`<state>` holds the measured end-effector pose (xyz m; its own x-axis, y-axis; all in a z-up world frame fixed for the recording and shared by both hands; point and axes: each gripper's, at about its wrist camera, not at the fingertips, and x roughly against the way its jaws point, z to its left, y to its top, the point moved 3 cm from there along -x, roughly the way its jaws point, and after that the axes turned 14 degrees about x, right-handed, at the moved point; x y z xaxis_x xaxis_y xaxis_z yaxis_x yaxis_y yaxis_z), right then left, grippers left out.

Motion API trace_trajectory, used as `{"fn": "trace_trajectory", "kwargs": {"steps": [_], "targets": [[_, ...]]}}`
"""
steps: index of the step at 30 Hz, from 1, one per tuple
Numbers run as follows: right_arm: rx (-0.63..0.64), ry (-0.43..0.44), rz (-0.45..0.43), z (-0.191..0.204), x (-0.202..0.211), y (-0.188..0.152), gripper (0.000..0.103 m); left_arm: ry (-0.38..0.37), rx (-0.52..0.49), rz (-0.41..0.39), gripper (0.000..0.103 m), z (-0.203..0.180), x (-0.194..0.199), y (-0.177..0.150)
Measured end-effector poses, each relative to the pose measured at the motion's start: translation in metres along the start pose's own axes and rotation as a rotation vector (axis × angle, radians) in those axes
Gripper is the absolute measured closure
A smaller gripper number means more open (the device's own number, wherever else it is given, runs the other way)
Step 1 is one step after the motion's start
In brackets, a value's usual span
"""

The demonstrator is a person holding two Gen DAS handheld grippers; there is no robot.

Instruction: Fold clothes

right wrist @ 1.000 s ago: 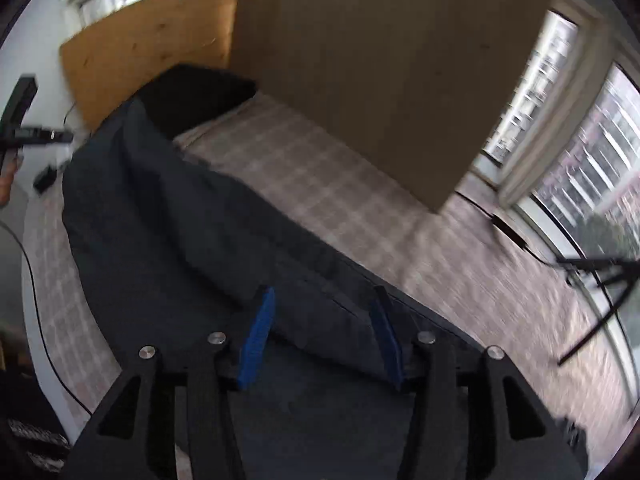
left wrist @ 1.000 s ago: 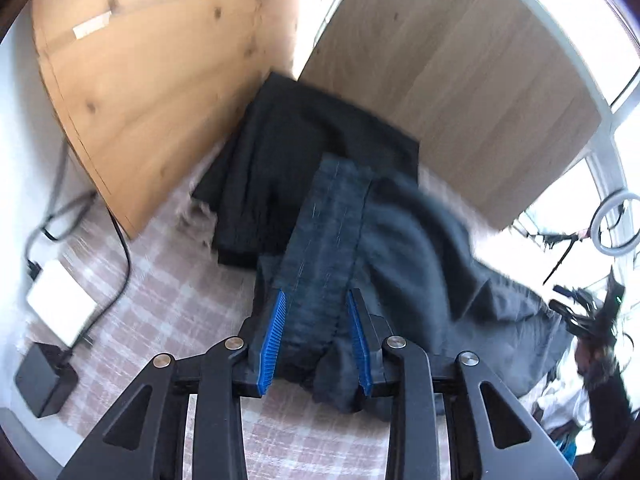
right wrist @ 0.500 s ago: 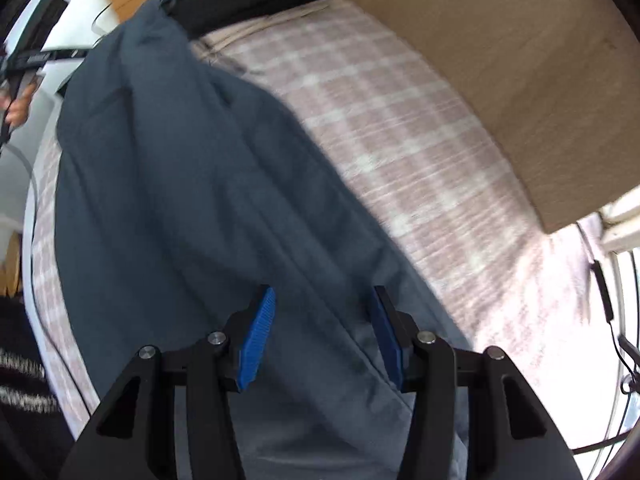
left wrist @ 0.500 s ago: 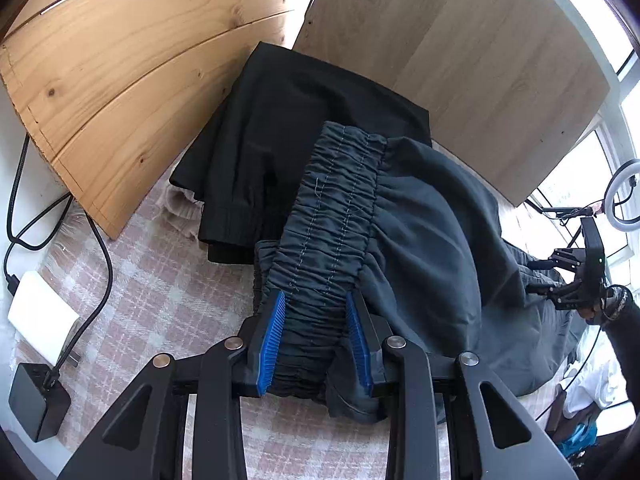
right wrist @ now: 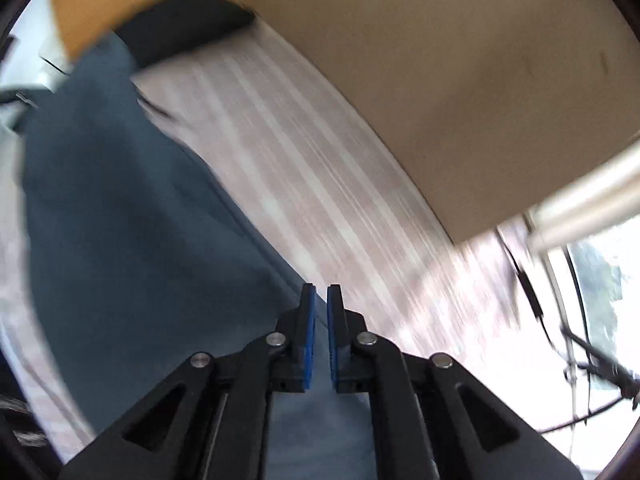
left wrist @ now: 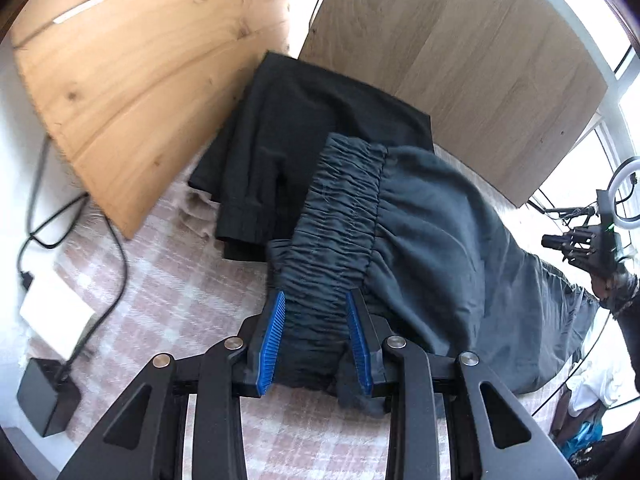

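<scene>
While the checked bedcover (left wrist: 168, 296) lies under everything, the grey trousers (left wrist: 432, 248) stretch across it, their waistband overlapping a folded black garment (left wrist: 312, 128). Left gripper (left wrist: 316, 340) stands spread, straddling the waistband; right gripper (right wrist: 321, 320) is nearly closed, pinching the trouser edge.

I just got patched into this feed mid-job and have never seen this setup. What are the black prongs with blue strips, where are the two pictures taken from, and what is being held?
There is no robot. A person holds a two-finger gripper in each hand, and each has a camera looking along its fingers. One picture is from the left gripper, whose blue pads stand apart around the gathered waistband of grey trousers. The other, blurred by motion, is from the right gripper, nearly shut over the far end of the trousers; a firm grasp cannot be confirmed. A black garment lies on the checked sheet beyond.
</scene>
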<state>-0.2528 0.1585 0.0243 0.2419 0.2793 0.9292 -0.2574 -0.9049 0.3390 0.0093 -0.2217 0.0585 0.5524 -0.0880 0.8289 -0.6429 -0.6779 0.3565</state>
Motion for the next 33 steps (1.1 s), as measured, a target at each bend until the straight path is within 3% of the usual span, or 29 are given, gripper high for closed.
{"fn": "trace_trajectory", "kwargs": {"steps": [1, 3, 5, 8, 12, 15, 18, 22, 25, 29, 33], "targets": [[0.015, 0.046, -0.066, 0.01, 0.008, 0.021, 0.057, -0.002, 0.001, -0.006, 0.074, 0.001, 0.002, 0.0], [0.051, 0.131, -0.198, 0.032, 0.023, 0.065, 0.037, -0.021, 0.023, -0.014, 0.074, 0.006, 0.006, -0.002], [0.108, 0.203, -0.276, 0.059, 0.02, 0.115, 0.037, -0.04, 0.039, -0.015, 0.074, 0.013, 0.01, -0.006], [0.174, 0.266, -0.305, 0.095, -0.009, 0.19, 0.037, -0.049, 0.044, -0.016, 0.074, 0.022, 0.015, -0.012], [0.227, 0.351, -0.26, 0.134, -0.059, 0.265, 0.037, -0.063, 0.049, -0.032, 0.074, 0.028, 0.026, -0.018], [0.289, 0.386, -0.187, 0.164, -0.087, 0.287, 0.038, -0.065, 0.067, -0.043, 0.074, 0.04, 0.033, -0.022], [0.271, 0.47, -0.132, 0.177, -0.106, 0.293, 0.089, -0.065, 0.096, -0.054, 0.074, 0.054, 0.038, -0.021], [0.256, 0.467, -0.241, 0.185, -0.068, 0.279, 0.09, -0.071, 0.12, -0.061, 0.074, 0.07, 0.043, -0.017], [0.255, 0.595, -0.36, 0.202, -0.011, 0.253, 0.091, -0.095, 0.096, -0.036, 0.074, 0.066, 0.037, -0.012], [0.323, 0.743, -0.41, 0.247, 0.047, 0.202, 0.091, -0.13, 0.059, 0.001, 0.074, 0.059, 0.028, -0.004], [0.333, 0.791, -0.383, 0.278, 0.054, 0.168, 0.091, -0.164, 0.022, 0.038, 0.064, 0.051, 0.019, 0.004]]}}
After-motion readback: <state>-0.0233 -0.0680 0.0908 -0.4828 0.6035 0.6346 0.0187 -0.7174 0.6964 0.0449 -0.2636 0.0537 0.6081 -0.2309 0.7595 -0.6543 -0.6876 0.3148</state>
